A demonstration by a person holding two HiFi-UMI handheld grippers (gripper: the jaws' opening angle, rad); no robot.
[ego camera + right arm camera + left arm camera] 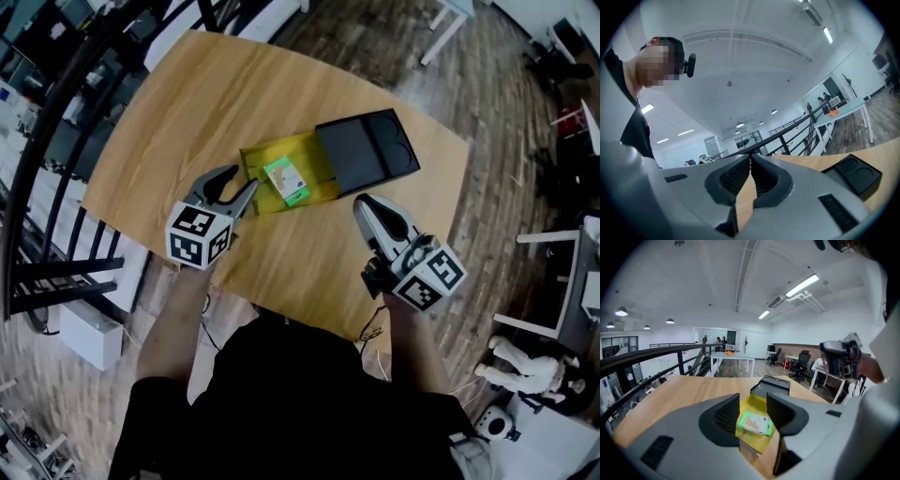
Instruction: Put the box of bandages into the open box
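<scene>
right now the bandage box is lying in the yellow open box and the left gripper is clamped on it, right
Not clamped. The left gripper view shows the left gripper with its jaws apart and clear of the bandage box, which does lie in the yellow open box.

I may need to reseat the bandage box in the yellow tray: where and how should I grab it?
Probably across its two long edges, mid-length, coming straight down from above. The bandage box lies flat and skewed inside the yellow tray, whose walls block a side approach. The open left gripper is nearest.
</scene>
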